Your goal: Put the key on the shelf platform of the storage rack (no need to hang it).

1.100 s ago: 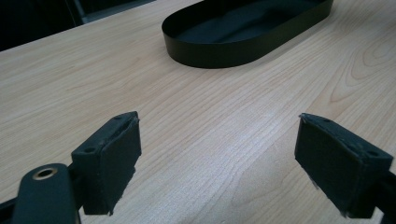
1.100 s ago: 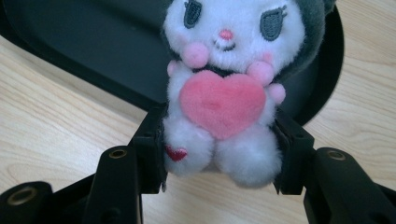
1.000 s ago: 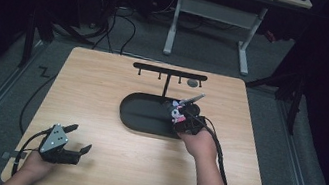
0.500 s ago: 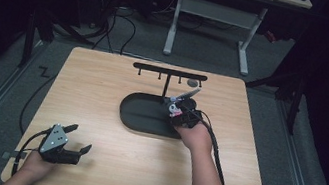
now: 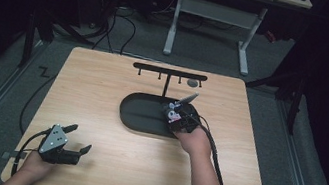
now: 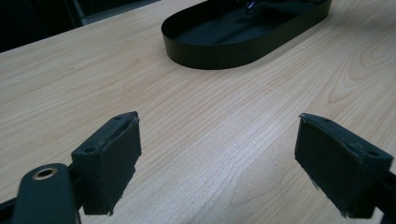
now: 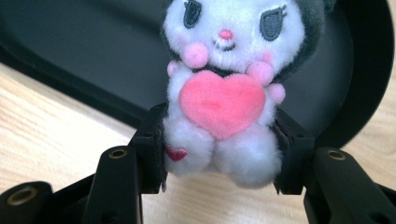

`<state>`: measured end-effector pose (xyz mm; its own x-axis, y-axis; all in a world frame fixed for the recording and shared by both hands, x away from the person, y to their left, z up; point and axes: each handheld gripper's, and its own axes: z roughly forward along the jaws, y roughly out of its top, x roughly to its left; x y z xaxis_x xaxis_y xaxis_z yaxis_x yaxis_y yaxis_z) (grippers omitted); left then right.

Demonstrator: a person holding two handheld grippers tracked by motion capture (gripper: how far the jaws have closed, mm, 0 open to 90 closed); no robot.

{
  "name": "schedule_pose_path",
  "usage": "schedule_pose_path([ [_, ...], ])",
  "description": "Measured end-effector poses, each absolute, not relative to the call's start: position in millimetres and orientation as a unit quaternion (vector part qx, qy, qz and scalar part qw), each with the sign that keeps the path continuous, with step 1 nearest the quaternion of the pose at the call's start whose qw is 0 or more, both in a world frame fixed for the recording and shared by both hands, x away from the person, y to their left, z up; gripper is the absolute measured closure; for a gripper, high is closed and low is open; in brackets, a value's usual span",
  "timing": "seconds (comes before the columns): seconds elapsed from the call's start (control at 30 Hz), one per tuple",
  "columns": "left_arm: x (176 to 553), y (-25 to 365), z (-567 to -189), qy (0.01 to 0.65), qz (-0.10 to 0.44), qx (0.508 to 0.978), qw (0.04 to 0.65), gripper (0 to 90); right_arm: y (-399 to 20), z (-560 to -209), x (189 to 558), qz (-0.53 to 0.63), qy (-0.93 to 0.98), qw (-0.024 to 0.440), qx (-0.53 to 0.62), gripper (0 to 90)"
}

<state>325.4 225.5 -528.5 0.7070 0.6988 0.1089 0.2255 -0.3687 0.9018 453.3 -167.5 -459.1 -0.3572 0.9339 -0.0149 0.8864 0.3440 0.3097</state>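
So starting over on the left, we've got the left gripper (image 5: 74,142) parked near the front left corner of the counter (image 5: 102,87), low over the wood with its jaws spread wide and nothing between them. In the left gripper view the two black pads (image 6: 109,158) sit far apart over bare wood grain, and the black oval tray (image 6: 219,46) lies farther off, well apart from them. Moving toward the middle, that tray (image 5: 138,118) lies roughly in the centre of the counter, and behind it there's a thin black rack (image 5: 170,72) with small hooks under its crossbar and one small round grey thing (image 5: 193,83) at its right end; we can't tell what it is. Then at the right end of the tray we've got the right gripper (image 5: 176,116), and its jaws are clamped on a little plush toy (image 7: 229,93), white with a dark hood and a pink heart on its front. In the right gripper view the pads squeeze the toy's lower body from both sides, with its head upright against the tray's right end and the rim just below.
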Motion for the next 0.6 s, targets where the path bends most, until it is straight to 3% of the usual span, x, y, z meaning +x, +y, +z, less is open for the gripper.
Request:
schedule_pose_path([
  [0.6,325.7,225.5,-528.5,0.294,0.246,0.789,0.48,15.5,-164.0,-468.6,463.8,0.125,0.81,0.092,0.566,46.8],
])
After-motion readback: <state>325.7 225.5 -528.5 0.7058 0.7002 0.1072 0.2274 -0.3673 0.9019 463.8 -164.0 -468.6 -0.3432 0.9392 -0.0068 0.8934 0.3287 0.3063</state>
